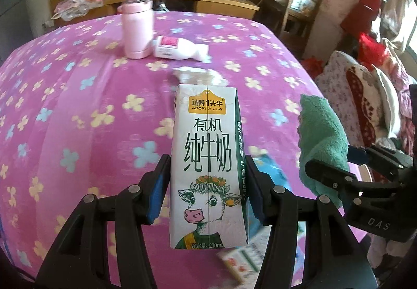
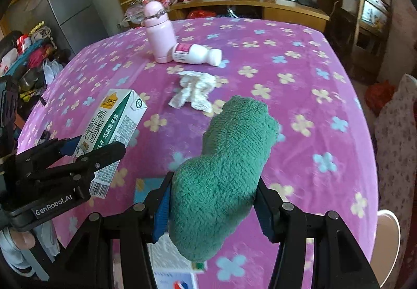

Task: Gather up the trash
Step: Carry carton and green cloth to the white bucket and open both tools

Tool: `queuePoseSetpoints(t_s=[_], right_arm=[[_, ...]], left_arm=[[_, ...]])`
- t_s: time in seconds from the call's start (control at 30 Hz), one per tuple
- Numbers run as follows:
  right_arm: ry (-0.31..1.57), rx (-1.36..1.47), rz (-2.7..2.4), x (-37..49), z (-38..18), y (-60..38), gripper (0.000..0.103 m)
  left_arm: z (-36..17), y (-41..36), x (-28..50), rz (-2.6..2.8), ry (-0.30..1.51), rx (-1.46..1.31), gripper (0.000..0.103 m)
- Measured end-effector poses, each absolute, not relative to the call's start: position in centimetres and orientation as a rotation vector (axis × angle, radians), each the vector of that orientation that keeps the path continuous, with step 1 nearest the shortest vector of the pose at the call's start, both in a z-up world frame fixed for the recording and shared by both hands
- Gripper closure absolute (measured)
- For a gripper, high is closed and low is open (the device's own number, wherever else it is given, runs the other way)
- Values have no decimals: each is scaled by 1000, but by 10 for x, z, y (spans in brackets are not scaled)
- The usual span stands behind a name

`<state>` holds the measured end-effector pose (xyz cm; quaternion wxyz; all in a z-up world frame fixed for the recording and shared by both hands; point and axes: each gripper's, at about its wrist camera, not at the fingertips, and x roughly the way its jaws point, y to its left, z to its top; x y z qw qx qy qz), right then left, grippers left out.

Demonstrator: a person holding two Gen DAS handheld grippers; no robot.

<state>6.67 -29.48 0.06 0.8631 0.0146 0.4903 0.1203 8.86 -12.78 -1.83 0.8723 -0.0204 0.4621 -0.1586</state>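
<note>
My left gripper (image 1: 207, 171) is shut on a white and green milk carton (image 1: 208, 158) with a cow on it, held upright above the table. The carton (image 2: 114, 127) and left gripper (image 2: 86, 151) also show at the left of the right wrist view. My right gripper (image 2: 212, 190) is shut on a green fluffy cloth (image 2: 229, 158); the cloth (image 1: 323, 143) also shows at the right of the left wrist view. A crumpled white tissue (image 2: 194, 91) lies mid-table. A small white bottle with a pink label (image 2: 198, 54) lies on its side beyond it.
The table carries a pink flowered cover (image 2: 299, 106). A pink flask (image 2: 159, 31) stands upright beside the white bottle. A white and blue box (image 2: 172, 263) lies under my right gripper. A wooden cabinet (image 2: 247, 6) stands behind, with cluttered chairs on the right.
</note>
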Motion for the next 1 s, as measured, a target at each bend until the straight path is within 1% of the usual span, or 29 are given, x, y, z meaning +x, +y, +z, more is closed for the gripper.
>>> queuePoseSetpoints(t_s=[0.7,1.0], right_arm=[[1021,90,95,-15,-8,-417,48],[1020,160,-7,-49,-16,-482,48]], left_arm=[[-15,-268,49,-530,980,58,50],[-22,-324,36,-606,999,97,50]])
